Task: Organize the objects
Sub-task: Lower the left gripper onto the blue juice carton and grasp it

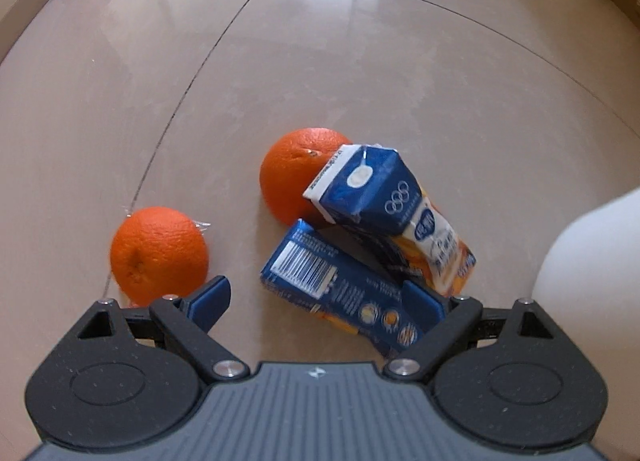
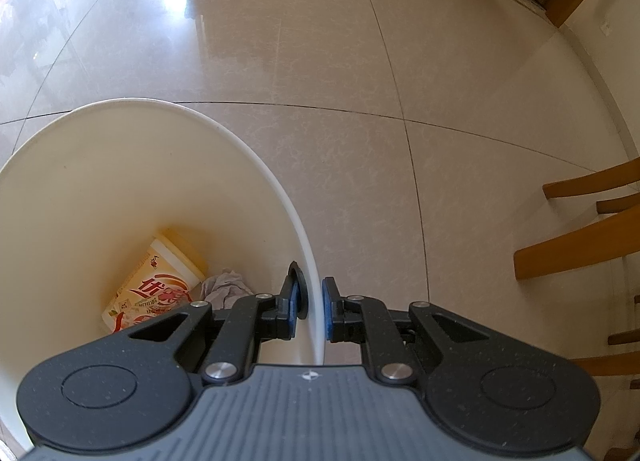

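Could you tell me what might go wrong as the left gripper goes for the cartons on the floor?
The open left gripper straddles the lower carton, but the upper carton leans across it and may topple. The orange touching it could roll. The right gripper is clamped on the white bin rim.

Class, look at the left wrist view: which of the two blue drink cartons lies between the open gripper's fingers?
The flat blue carton showing its barcode. The other blue carton with Olympic rings sits farther off, propped against an orange.
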{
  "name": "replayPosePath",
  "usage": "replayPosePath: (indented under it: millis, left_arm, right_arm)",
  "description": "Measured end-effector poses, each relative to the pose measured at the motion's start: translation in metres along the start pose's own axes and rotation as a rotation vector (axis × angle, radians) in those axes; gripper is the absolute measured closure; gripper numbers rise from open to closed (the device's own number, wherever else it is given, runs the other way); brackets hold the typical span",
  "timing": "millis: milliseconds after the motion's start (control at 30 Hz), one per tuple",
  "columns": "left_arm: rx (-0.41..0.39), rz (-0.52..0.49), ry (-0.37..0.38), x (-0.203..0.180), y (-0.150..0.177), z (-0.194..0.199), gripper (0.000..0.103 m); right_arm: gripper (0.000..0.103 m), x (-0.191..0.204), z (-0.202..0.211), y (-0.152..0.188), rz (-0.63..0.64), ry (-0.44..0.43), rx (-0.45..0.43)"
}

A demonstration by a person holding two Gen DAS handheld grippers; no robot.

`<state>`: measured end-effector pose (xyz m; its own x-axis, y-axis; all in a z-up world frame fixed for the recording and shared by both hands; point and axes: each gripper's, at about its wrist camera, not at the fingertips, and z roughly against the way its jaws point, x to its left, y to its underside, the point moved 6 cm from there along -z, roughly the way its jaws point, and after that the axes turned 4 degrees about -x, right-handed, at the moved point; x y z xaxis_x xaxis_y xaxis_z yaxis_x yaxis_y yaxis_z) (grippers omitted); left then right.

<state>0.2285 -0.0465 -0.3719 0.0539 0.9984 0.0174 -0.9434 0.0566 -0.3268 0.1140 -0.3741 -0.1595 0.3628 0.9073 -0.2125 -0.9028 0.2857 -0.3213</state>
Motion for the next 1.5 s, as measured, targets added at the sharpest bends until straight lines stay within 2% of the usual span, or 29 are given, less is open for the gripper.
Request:
replayPosePath:
  millis: [300, 600, 767, 833, 967, 1100, 1167, 1267, 1500]
  left_arm:
    - [0.03, 0.047, -0.017, -0.003, 0.005, -0.022, 0.01]
    - [0.062, -0.037, -0.038, 0.018, 0.033, -0.025, 0.012]
    - [0.049, -0.018, -0.054, 0.034, 0.041, -0.026, 0.033]
    - [0.044, 0.004, -0.051, 0.04, 0.044, -0.026, 0.034]
    - [0.039, 0.048, -0.026, 0.039, 0.041, -0.017, 0.043]
    - [0.042, 0.093, -0.011, 0.036, 0.042, -0.016, 0.046]
    - [0.045, 0.113, -0.017, 0.037, 0.042, -0.018, 0.056]
    - [0.05, 0.14, 0.013, 0.042, 0.042, -0.019, 0.068]
    - [0.06, 0.059, 0.019, 0.049, 0.044, -0.008, 0.07]
  right_arm:
    - [0.088, 0.003, 0.0, 0.0, 0.006, 0.011, -0.003]
    - [0.087, 0.002, 0.0, 0.0, 0.004, 0.01, -0.004]
    - [0.087, 0.002, 0.001, 0.0, 0.006, 0.014, -0.005]
    - [0.087, 0.002, 0.001, -0.001, 0.008, 0.014, -0.005]
    - [0.087, 0.003, 0.001, -0.001, 0.007, 0.016, -0.003]
    - [0.087, 0.004, 0.001, 0.0, 0.013, 0.021, -0.006]
    - [0.087, 0.004, 0.001, 0.0, 0.013, 0.02, -0.006]
    - [0.087, 0.004, 0.001, 0.0, 0.012, 0.019, -0.006]
    - [0.087, 0.003, 0.001, -0.002, 0.008, 0.016, -0.005]
